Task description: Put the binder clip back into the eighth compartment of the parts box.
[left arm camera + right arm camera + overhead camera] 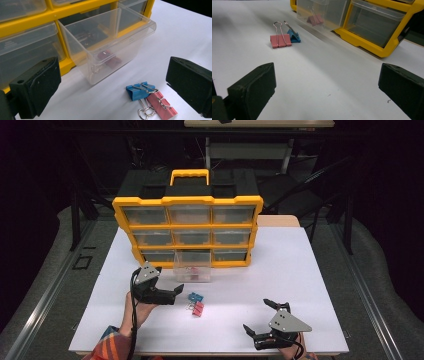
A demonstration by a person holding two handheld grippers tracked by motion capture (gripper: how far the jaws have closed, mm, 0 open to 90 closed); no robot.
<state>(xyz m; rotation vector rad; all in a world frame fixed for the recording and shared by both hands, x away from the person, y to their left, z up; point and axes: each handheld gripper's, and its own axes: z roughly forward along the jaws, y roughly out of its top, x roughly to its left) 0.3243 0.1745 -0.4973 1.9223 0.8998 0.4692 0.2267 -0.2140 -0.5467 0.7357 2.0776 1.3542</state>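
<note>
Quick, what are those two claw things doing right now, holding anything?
Left gripper: open, holding nothing; the blue clip and pink clip lie on the table ahead of it.
Right gripper: open, holding nothing.

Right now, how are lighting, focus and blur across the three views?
High view: dark surround, table evenly lit, soft focus. Left gripper view: sharp on the clips and the clear drawer. Right gripper view: near tongs soft, faint streaking beside the yellow cabinet.
</note>
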